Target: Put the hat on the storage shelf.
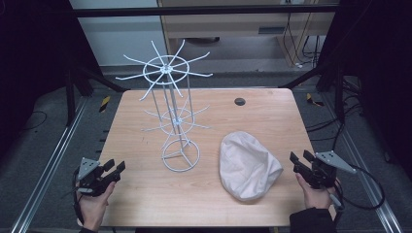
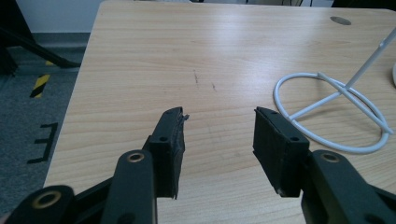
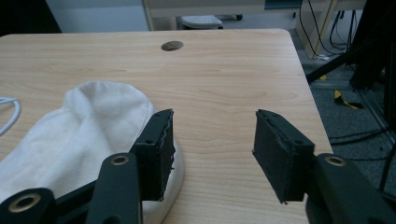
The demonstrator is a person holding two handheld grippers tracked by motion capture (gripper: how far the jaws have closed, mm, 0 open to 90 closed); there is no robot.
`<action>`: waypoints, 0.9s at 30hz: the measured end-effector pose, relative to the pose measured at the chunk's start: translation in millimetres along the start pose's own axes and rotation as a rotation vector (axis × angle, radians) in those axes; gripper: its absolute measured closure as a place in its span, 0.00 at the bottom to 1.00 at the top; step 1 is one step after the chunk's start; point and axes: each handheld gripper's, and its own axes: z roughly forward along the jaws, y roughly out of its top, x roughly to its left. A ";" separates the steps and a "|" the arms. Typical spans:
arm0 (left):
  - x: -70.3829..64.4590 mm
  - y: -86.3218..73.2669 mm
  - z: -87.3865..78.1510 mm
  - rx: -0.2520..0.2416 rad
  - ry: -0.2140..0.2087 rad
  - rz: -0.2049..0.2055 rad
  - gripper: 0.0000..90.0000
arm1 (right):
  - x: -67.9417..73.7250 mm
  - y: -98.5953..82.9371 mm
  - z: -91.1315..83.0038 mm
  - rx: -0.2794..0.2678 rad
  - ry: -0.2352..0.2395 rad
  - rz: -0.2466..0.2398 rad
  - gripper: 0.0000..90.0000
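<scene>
White cloth cap (image 1: 248,165) lying on the table (image 1: 136,199) toward the right, just beside the ring base of the white wire rack (image 1: 172,109) (upright at the middle). Right hand-held gripper (image 1: 301,161) at the right edge, jaws wide and empty, near the cap. Left hand-held gripper (image 1: 115,169) at the left edge, likewise wide, holding nothing, well apart from the cap.

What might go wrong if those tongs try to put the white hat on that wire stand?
The white hat is soft and floppy, so the open right tongs may pinch only a fold and let it sag or slip. The wire stand looks tall and light on a small ring base; a nudge could tip it. Its thin spokes might snag the fabric.
</scene>
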 end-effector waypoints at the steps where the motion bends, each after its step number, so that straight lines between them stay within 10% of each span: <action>1: 0.1 -0.3 0.6 0.006 -0.001 -0.006 0.61 | 2.3 0.9 -1.9 -0.004 0.009 -0.005 0.56; 27: 2.0 2.8 -4.2 0.019 0.002 0.000 0.83 | 68.5 21.6 -13.4 0.046 0.248 -0.135 0.93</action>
